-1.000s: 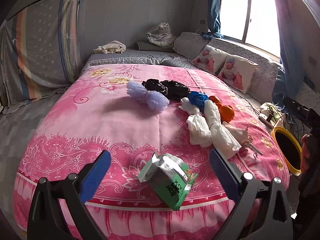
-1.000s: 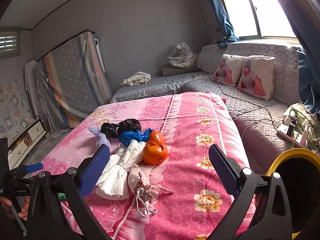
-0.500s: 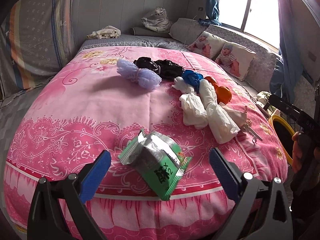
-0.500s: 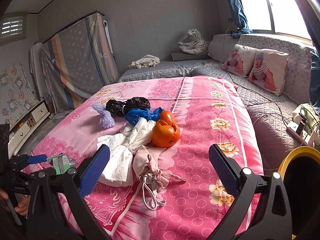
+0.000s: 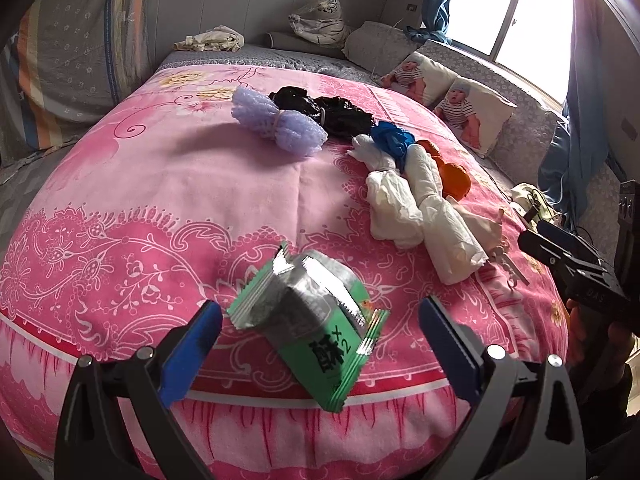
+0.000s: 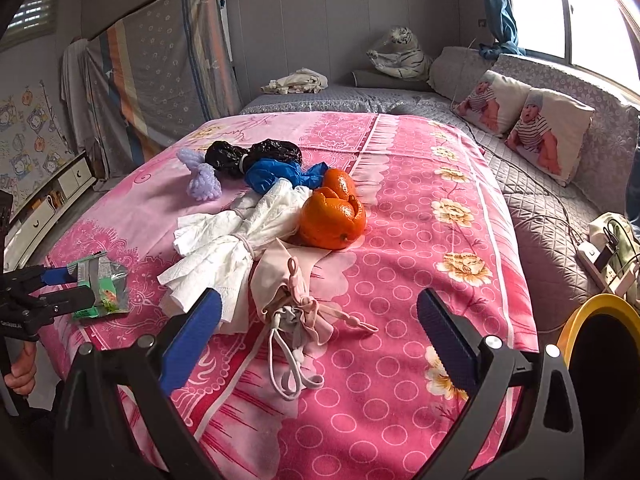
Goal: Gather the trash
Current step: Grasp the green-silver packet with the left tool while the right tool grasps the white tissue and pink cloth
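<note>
Trash lies on a pink bed. A green and silver snack wrapper [image 5: 312, 320] sits at the near edge, between the fingers of my open left gripper [image 5: 320, 332]; it also shows in the right wrist view [image 6: 102, 284]. Further in lie white tissue bundles [image 5: 420, 208], a purple foam net [image 5: 276, 124], a black bag [image 5: 320, 108], a blue bag [image 5: 390, 138] and orange peel [image 6: 332, 216]. My right gripper [image 6: 320, 332] is open and empty, above a pink mask with loops [image 6: 292, 300].
A yellow-rimmed bin [image 6: 600, 340] stands on the floor right of the bed. A power strip with cables [image 6: 604, 264] lies beside it. Baby-print pillows [image 6: 532, 124] and a toy tiger [image 6: 400, 54] sit on the grey sofa behind.
Both grippers have moved closer to the bed. The left gripper now has the green wrapper between its open fingers. The right gripper has closed in on the pink mask.
</note>
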Motion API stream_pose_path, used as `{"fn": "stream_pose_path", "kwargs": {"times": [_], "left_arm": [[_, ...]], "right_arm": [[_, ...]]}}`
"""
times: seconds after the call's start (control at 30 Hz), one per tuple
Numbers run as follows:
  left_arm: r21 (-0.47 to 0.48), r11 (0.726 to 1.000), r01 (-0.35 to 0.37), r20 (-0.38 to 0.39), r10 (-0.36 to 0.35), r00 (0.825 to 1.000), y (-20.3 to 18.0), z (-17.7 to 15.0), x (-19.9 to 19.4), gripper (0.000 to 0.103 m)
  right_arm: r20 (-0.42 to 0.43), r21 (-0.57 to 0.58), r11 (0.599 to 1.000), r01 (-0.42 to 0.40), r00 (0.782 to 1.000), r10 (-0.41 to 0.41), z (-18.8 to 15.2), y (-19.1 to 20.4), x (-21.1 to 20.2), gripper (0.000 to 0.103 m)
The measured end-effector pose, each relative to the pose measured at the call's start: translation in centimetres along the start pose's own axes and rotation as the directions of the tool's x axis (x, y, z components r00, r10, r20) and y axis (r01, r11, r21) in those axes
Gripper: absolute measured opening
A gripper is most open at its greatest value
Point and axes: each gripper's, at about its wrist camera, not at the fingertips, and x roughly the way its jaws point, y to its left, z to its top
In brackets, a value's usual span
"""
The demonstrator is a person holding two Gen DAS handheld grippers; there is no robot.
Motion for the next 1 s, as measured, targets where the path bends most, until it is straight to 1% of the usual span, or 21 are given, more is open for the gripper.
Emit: {"fn": "stream_pose_path", "kwargs": {"times": [0.1,0.13,0.23,0.43,0.6,0.83,0.9,0.93,0.97,1.0], "left_arm": [[-0.006,1.0,0.003,-0.006,-0.003,1.0,0.2,0.0,0.3,0.095],[-0.007,1.0,0.005,-0.01,-0.005,1.0,0.3,0.1,0.4,0.095],[-0.008,1.0,0.006,-0.019,-0.006,1.0,0.3,0.1,0.7,0.095],[-0.017,1.0,0.014,-0.026,-0.014,1.0,0.7,0.4,1.2,0.095],[-0.025,0.999,0.029,-0.04,-0.03,0.999,1.0,0.8,2.0,0.095],[-0.006,0.999,0.046,-0.066,-0.046,0.997,0.7,1.3,3.4,0.095],[-0.002,0.999,0.048,-0.065,-0.048,0.997,0.6,1.5,3.6,0.09],[0.001,0.999,0.044,-0.068,-0.044,0.997,0.6,1.6,3.8,0.085],[0.002,0.999,0.04,-0.069,-0.039,0.997,0.7,1.7,3.9,0.08],[0.002,0.999,0.034,-0.07,-0.034,0.997,0.7,1.8,4.1,0.077]], "right_arm": [[-0.016,0.023,0.997,-0.067,0.998,0.067,0.4,0.4,0.4,0.094],[-0.023,0.02,0.997,-0.076,0.997,0.076,0.5,0.7,0.6,0.094],[-0.045,0.01,0.997,-0.082,0.996,0.083,1.0,1.5,1.6,0.094],[-0.107,0.003,0.991,-0.133,0.985,0.133,1.7,2.6,3.7,0.094],[-0.151,0.009,0.99,-0.141,0.978,0.141,1.6,2.9,5.5,0.094],[-0.202,0.035,0.985,-0.171,0.964,0.175,1.4,3.0,7.4,0.094],[-0.212,0.037,0.983,-0.179,0.96,0.183,1.5,3.2,7.7,0.094],[-0.214,0.042,0.983,-0.181,0.959,0.185,1.6,3.1,7.9,0.093],[-0.217,0.048,0.982,-0.181,0.958,0.187,1.6,3.1,8.0,0.091],[-0.222,0.051,0.982,-0.181,0.957,0.188,1.7,3.1,8.2,0.085]]}}
